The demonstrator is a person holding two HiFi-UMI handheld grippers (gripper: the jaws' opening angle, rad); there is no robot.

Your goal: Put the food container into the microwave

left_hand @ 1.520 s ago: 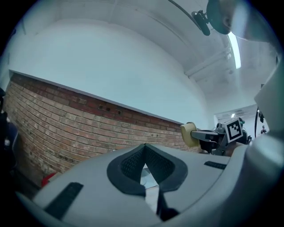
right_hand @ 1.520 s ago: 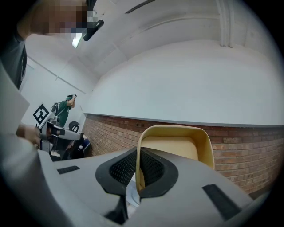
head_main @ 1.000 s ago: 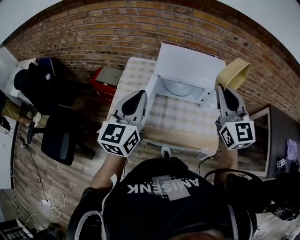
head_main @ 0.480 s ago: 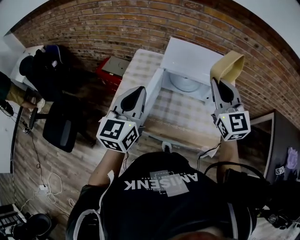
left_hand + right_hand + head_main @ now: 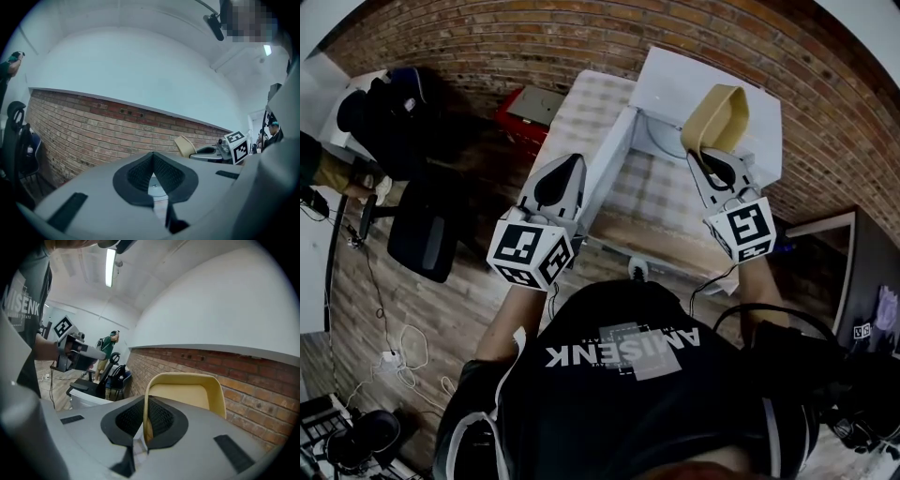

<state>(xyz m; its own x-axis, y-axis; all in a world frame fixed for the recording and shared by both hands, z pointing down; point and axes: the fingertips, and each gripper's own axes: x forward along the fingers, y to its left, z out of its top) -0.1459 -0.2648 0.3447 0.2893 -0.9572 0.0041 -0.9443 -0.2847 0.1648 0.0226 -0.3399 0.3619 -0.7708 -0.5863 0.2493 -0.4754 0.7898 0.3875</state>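
Hanging before microwave (image 5: 675, 84), container (image 5: 717, 112) clamped at rim by right tool (image 5: 705, 157); judged light, stiff, slippery plastic. Left tool (image 5: 570, 167) closed, empty.

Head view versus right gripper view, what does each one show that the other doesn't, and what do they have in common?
Only the head view shows the inside of the open microwave, its turntable, the checkered table and a red box on the floor. Only the right gripper view shows the right hand-held gripper with its jaws shut on the side wall of the food container, plus a ceiling light. Both show the yellow container, the brick wall and the left hand-held gripper.
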